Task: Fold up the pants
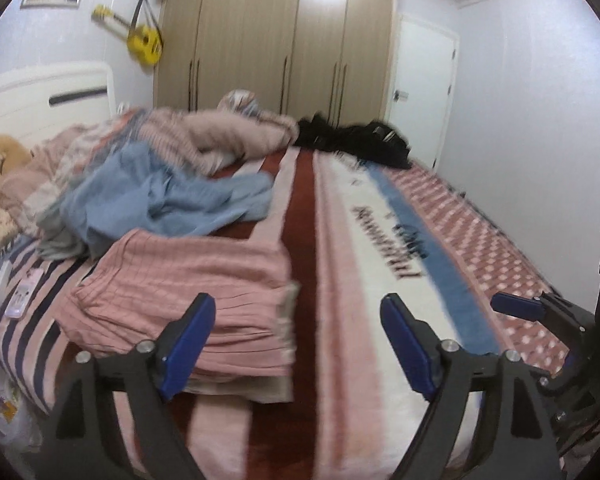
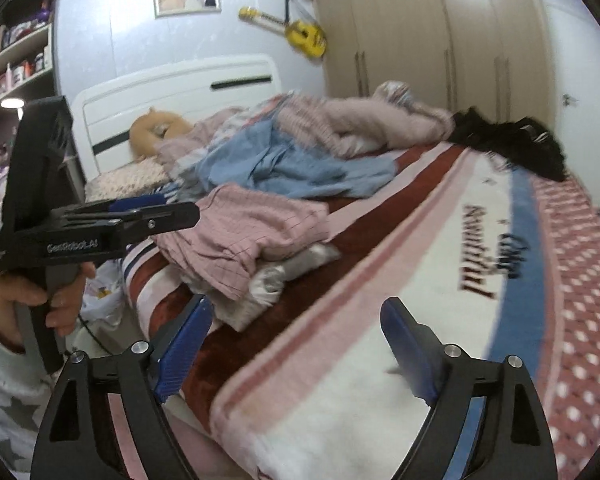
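My left tongs (image 1: 298, 342) stand spread wide with nothing between the blue pads, hanging over the near edge of the bed (image 1: 340, 360). My right tongs (image 2: 298, 344) are likewise spread and empty, above the striped blanket (image 2: 340, 380). The pink checked pants (image 1: 188, 304) lie folded on a small stack at the bed's near left, just beyond my left tongs' left pad. Farther back sit crumpled blue clothing (image 1: 160, 200) and a black garment (image 1: 360, 144). A wardrobe (image 1: 280, 32) stands behind.
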`<state>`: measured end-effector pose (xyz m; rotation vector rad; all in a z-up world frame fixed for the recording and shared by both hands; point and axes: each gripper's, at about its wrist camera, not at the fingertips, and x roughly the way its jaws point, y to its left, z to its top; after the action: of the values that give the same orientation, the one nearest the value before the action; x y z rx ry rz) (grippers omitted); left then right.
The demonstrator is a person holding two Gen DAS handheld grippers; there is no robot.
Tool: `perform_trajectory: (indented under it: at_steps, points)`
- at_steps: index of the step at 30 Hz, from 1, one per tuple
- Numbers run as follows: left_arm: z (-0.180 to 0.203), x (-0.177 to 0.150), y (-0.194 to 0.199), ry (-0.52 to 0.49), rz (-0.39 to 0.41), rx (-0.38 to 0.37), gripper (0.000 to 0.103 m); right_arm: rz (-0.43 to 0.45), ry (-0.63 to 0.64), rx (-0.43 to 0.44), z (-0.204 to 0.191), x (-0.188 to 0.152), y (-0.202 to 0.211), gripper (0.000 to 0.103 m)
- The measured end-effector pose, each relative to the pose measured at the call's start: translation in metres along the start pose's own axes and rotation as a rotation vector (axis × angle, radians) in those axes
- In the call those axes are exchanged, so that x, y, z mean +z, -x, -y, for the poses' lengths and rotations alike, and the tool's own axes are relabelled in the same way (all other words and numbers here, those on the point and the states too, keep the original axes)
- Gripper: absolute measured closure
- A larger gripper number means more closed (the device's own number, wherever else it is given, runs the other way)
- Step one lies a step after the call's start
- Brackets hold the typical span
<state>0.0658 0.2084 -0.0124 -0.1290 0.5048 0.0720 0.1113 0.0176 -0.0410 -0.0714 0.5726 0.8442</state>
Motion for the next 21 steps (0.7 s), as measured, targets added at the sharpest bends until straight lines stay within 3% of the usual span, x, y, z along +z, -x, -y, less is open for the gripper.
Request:
perform_trajectory:
  at_steps: [2,10,17,21]
  points:
    - [0.021,-0.003,0.013,-0.01,0.057,-0.003,0.014,0.05,-0.002,-0.044,0.007,-0.006,0.029,0.008]
    - [0.087,-0.022,0.052,-0.051,0.259,0.05,0.003,0.204,0.008,-0.253,0.028,-0.037,0.121,0.001]
    - [0.119,-0.036,0.054,-0.079,0.275,0.042,0.002,0.275,0.009,-0.397,0.039,-0.065,0.172,0.001]
    - [0.125,-0.04,0.049,-0.06,0.254,0.011,0.002,0.294,-0.011,-0.429,0.046,-0.073,0.189,0.001]
